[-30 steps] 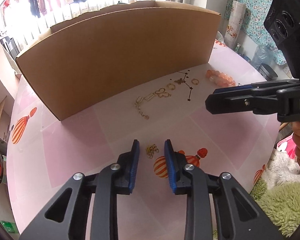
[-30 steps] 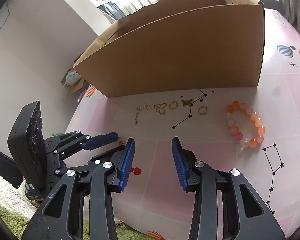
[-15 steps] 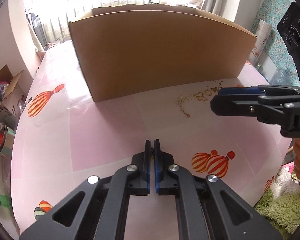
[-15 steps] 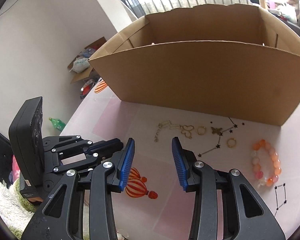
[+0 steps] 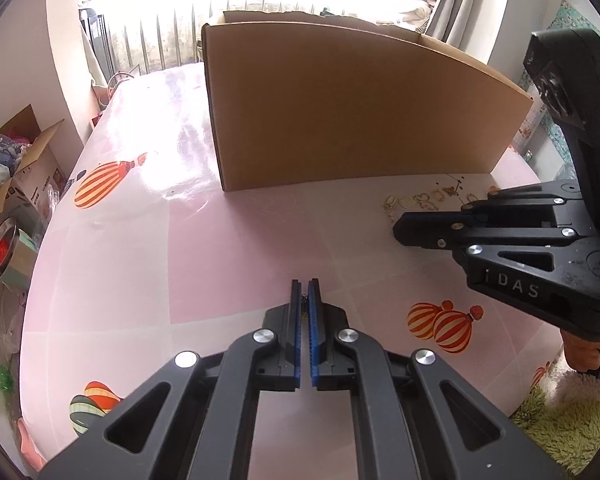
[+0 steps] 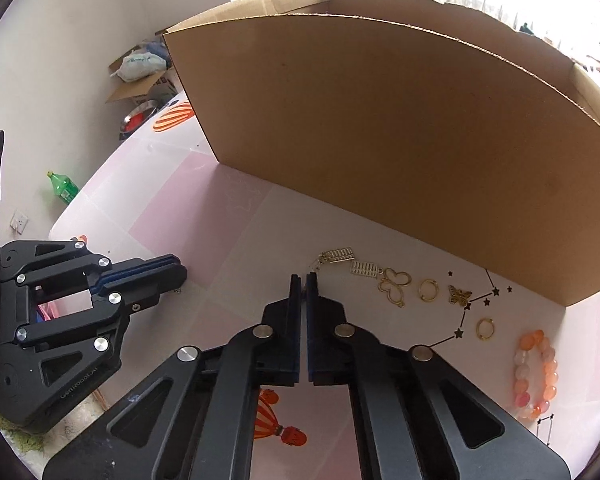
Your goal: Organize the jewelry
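Comparing a second back, we saw the left gripper [image 5: 305,286] had closed on a small gold chain [image 5: 304,300], now pinched between its pads, ready for the tall brown cardboard box [image 5: 340,112] ahead. The right gripper [image 6: 304,280] had just closed, apparently empty, the gold charms [image 6: 394,286] lying just beyond its tips.

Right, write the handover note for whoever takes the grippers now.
Left gripper: shut on a small chain bit, above the table.
Right gripper: jaws have just closed, tips at the end of the charm chain; can't tell if it is pinched.
On the table before the box: charm chain, charms, rings, bracelet.
Done: one piece picked up. The inside of the box is hidden.
Left: put the chain bit away, then the rest.
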`<control>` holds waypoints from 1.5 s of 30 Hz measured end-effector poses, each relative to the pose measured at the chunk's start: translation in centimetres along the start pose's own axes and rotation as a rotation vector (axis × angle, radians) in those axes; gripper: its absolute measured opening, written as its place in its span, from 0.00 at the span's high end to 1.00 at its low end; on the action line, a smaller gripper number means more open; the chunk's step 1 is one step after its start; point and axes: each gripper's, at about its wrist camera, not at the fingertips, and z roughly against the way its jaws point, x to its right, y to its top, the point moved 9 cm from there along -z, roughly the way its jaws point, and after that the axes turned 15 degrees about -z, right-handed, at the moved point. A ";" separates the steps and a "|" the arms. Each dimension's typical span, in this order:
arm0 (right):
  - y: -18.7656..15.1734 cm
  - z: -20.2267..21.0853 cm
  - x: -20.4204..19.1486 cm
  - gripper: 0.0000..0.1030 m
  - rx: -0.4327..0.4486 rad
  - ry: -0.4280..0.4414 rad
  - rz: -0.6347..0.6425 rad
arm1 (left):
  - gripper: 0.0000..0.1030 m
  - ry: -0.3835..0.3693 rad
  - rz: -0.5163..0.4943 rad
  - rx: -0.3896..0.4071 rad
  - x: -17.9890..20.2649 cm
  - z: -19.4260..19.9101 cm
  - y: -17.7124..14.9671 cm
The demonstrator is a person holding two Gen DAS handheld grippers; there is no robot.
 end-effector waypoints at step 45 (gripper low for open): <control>-0.8 6.3 5.0 1.00 -0.056 0.218 -0.216 | 0.97 -0.068 0.054 0.070 -0.6 0.2 -0.1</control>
